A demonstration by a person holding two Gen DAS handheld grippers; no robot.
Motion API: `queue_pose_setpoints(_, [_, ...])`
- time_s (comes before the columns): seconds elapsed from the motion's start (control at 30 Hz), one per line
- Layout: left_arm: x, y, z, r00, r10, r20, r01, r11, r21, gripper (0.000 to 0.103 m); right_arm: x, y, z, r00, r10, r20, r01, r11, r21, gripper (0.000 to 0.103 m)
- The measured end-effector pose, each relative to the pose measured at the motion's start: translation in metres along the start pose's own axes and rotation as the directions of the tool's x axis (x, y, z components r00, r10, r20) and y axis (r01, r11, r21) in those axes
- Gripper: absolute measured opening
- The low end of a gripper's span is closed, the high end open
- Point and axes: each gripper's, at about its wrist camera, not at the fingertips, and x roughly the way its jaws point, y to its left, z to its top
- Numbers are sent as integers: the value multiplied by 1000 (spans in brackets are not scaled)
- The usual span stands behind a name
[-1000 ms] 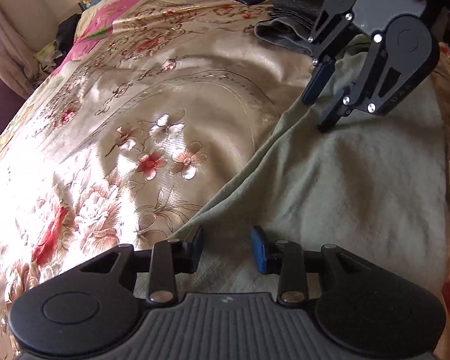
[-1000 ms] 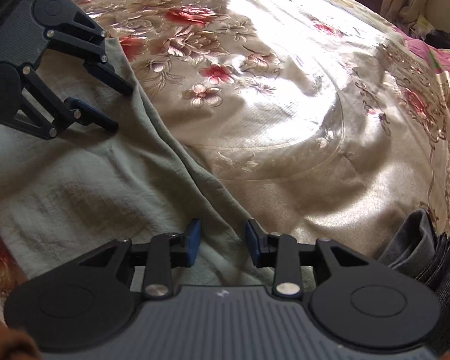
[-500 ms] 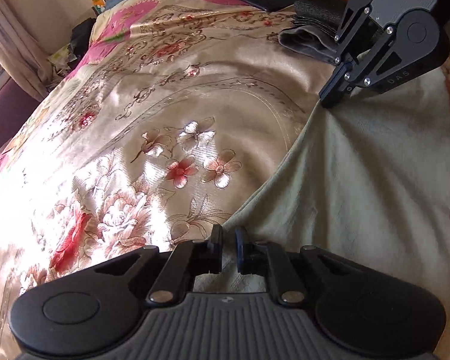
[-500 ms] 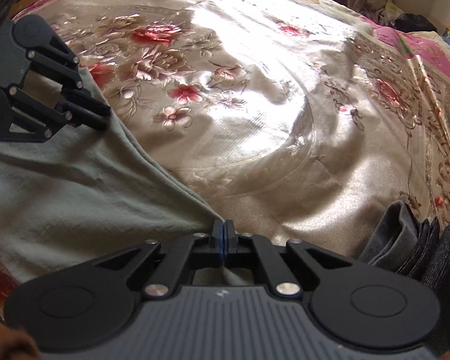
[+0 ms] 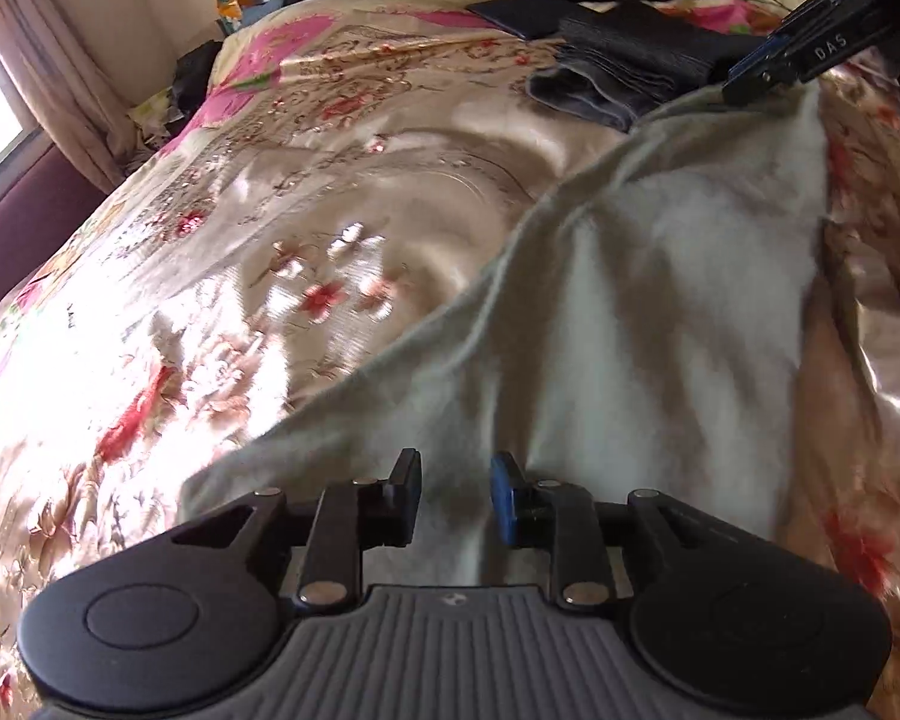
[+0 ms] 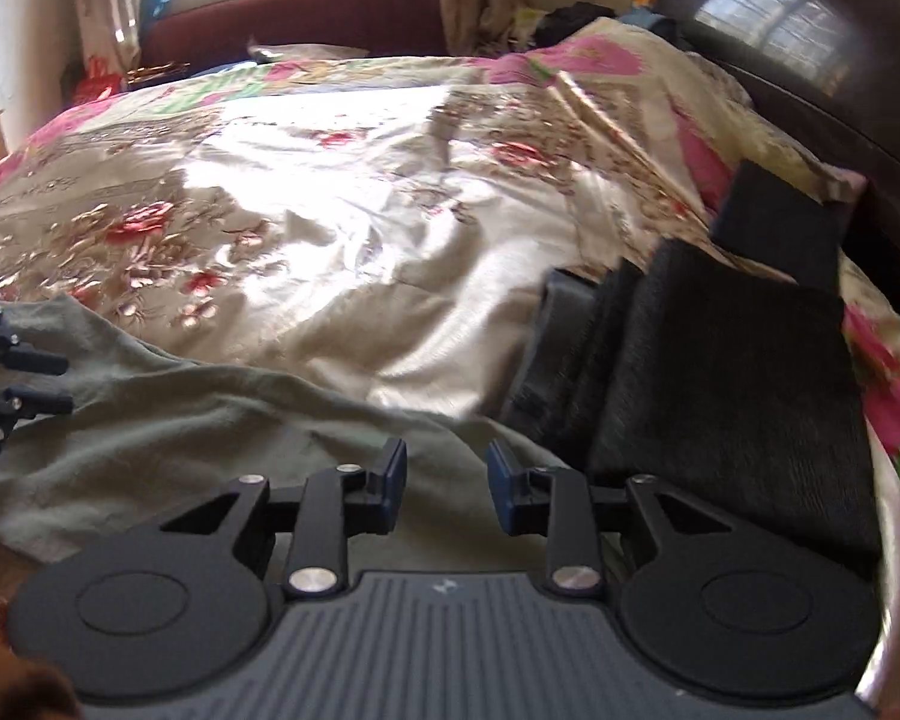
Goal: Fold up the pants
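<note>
Both grippers stand partly open over the cloth we mean to fold. Our left gripper (image 5: pixel 455 495) has just been opening, its jaws parted with the sage-green pants (image 5: pixel 630 312) lying under and between them, yet the pads do not press on the fabric. Our right gripper (image 6: pixel 445 489) has likewise just been opening, and it too grips nothing, the green cloth passing loosely beneath its gap.

What the coming move turns on, as we judge it, is how the pants lie: a long band stretching straight ahead of the left gripper toward the right one, whose fingers show at its far end in the left wrist view. So each of our hands sits at one end of the long axis, and neither is nearer the middle. To the right gripper's right, just beside the green cloth, sits a pile of dark folded garments (image 6: pixel 726 372); whether they touch we cannot tell.

We count one pair of green pants, two grippers, one floral satin bedspread (image 5: pixel 282 228) beneath it all, and at least three dark folded pieces in the pile.
</note>
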Motion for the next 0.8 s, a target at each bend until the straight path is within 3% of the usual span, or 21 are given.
queue_pose_setpoints(0.03, [-2,-10,-6,1000,17,-3,-17,1000,21,41,-2,-14,-14,999,-22,-25,23,999,39,31])
queue_pose_setpoints(0.1, [-5,-17,-10,999,42,-4,-42,999,33,41,0,-42,-37,985,-157,-76,164,981,107,24])
queue_pose_setpoints(0.13, [-6,-18,-10,999,45,-13,-45,999,28,41,-1,-58,-45,985,-164,-61,172,970,171,19])
queue_pose_setpoints(0.17, [-7,-18,-9,999,46,-25,-46,999,16,42,-5,-71,-49,989,-139,-41,145,954,262,8])
queue_pose_setpoints(0.2, [-8,-17,-8,998,48,-35,-48,999,7,42,-10,-78,-49,993,-118,-13,116,936,333,7])
queue_pose_setpoints(0.23, [-9,-17,-7,997,56,-49,-56,998,2,43,-17,-79,-48,992,-127,29,108,930,351,10])
queue_pose_setpoints(0.27, [-10,-18,-7,996,62,-57,-62,998,5,43,-22,-74,-47,986,-155,68,126,938,324,18])
queue_pose_setpoints(0.33, [-12,-22,-6,994,79,-71,-77,997,27,44,-29,-64,-47,973,-199,119,165,955,247,24])
queue_pose_setpoints(0.43, [-11,-28,-5,991,106,-84,-102,993,55,45,-30,-71,-51,963,-250,97,219,941,257,29])
queue_pose_setpoints(0.53, [-10,-32,-3,988,123,-94,-117,991,67,46,-38,-89,-65,979,-187,79,138,900,413,30])
queue_pose_setpoints(0.6, [-8,-34,-2,987,130,-99,-122,990,77,46,-55,-86,-76,985,-128,118,56,874,482,32])
queue_pose_setpoints(0.73, [-7,-35,0,985,131,-108,-123,989,77,46,-80,-65,-91,966,8,259,-154,822,548,33])
queue_pose_setpoints(0.8, [-7,-35,0,985,132,-110,-124,990,71,46,-67,-59,-91,963,89,255,-227,781,583,36])
